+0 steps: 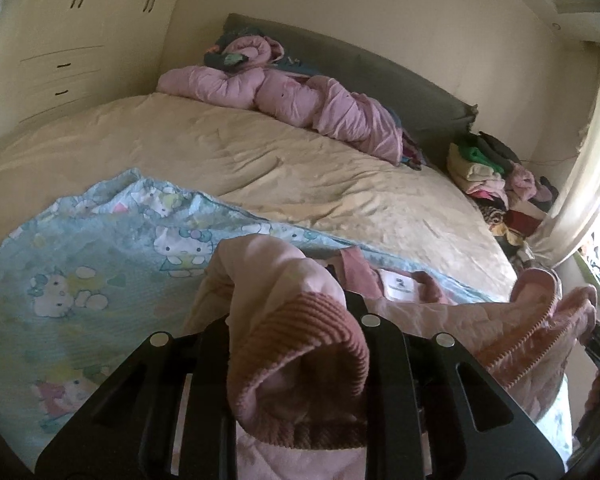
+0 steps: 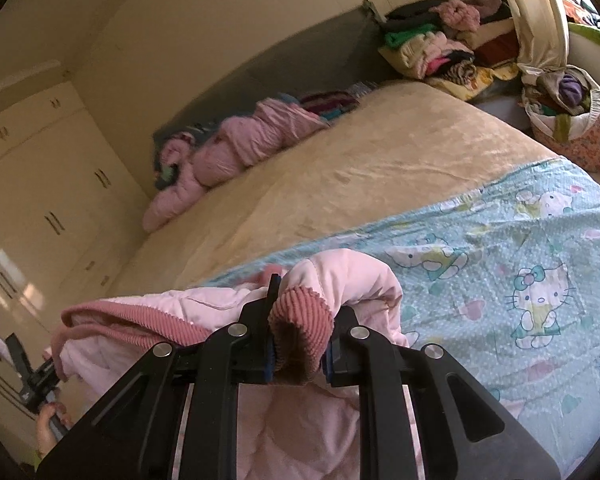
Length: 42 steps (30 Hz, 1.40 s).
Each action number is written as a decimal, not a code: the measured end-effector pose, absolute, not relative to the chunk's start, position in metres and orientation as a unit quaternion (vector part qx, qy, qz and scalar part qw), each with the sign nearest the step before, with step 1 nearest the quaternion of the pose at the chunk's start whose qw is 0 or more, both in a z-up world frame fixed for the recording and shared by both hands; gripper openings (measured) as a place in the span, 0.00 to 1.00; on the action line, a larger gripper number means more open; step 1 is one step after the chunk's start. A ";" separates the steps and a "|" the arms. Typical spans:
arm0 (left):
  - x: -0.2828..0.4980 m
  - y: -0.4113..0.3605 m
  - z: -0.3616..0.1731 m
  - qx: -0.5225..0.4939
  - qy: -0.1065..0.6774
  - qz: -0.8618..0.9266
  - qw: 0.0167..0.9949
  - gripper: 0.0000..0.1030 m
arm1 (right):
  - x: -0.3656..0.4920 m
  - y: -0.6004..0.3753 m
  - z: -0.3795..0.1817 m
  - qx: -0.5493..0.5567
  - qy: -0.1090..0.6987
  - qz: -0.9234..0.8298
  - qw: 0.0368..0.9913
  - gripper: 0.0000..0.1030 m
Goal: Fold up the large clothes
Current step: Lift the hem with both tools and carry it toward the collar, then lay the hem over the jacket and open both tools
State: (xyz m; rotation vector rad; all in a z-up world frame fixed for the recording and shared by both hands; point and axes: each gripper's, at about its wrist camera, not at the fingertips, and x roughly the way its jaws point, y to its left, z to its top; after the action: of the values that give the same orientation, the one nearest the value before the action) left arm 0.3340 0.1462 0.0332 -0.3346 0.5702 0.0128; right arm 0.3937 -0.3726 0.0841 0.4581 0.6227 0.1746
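A pale pink quilted jacket [image 1: 440,316] with darker ribbed cuffs hangs between my two grippers over the foot of the bed. My left gripper [image 1: 292,320] is shut on one sleeve's ribbed cuff [image 1: 300,340], which bulges toward the camera between the black fingers. My right gripper [image 2: 304,320] is shut on the other ribbed cuff [image 2: 300,316]. The jacket's body [image 2: 148,312] sags away to the left in the right wrist view, and its white neck label [image 1: 400,286] faces up. The left gripper [image 2: 32,376] and the hand that holds it also show at the lower left of that view.
Under the jacket lies a blue cartoon-cat sheet [image 1: 80,280] on a bed with a beige cover [image 1: 260,152]. A rolled pink duvet [image 1: 292,96] lies along the grey headboard [image 1: 380,68]. Piled clothes [image 1: 492,172], a full fabric bag [image 2: 568,120] and a curtain stand beside the bed. Cream wardrobes [image 2: 40,184] fill the far side.
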 end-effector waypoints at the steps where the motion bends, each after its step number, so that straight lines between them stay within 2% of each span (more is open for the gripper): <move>1: 0.338 0.145 0.028 -0.162 0.280 0.009 0.946 0.14 | 0.401 -0.371 0.078 0.218 0.309 0.080 0.922 0.15; 9: 0.370 0.150 -0.006 -0.174 0.307 -0.001 0.936 0.15 | 0.443 -0.357 0.038 0.200 0.340 0.044 0.918 0.16; 12: 0.378 0.146 -0.015 -0.165 0.315 -0.005 0.935 0.15 | 0.458 -0.360 0.021 0.224 0.358 0.034 0.906 0.17; 19: 0.383 0.152 -0.028 -0.180 0.321 -0.013 0.930 0.15 | 0.469 -0.380 0.009 0.337 0.365 0.059 0.866 0.29; 21: 0.383 0.152 -0.027 -0.183 0.320 -0.015 0.929 0.15 | 0.467 -0.380 0.012 0.344 0.361 0.070 0.864 0.51; 22: 0.383 0.152 -0.027 -0.183 0.320 -0.016 0.930 0.15 | 0.465 -0.379 0.015 0.351 0.351 0.085 0.864 0.80; 23: 0.383 0.152 -0.027 -0.184 0.320 -0.015 0.929 0.15 | 0.462 -0.377 0.018 0.355 0.345 0.089 0.865 0.96; 33: 0.382 0.149 -0.022 -0.186 0.316 -0.020 0.930 0.20 | 0.425 -0.308 0.031 0.249 0.358 0.134 0.890 0.96; 36: 0.379 0.147 -0.016 -0.183 0.312 -0.018 0.932 0.26 | 0.419 -0.277 0.018 0.206 0.385 0.152 0.887 0.96; 39: 0.374 0.145 -0.009 -0.184 0.304 -0.026 0.934 0.42 | 0.419 -0.262 0.005 0.186 0.399 0.150 0.885 0.96; 42: 0.370 0.144 -0.001 -0.183 0.298 -0.030 0.936 0.49 | 0.421 -0.257 -0.001 0.173 0.399 0.141 0.890 0.96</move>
State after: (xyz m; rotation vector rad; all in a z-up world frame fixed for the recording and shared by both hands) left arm 0.3697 0.1436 -0.0007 -0.3732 0.6092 -0.0619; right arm 0.4212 -0.2566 -0.0012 0.3594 0.8279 0.2932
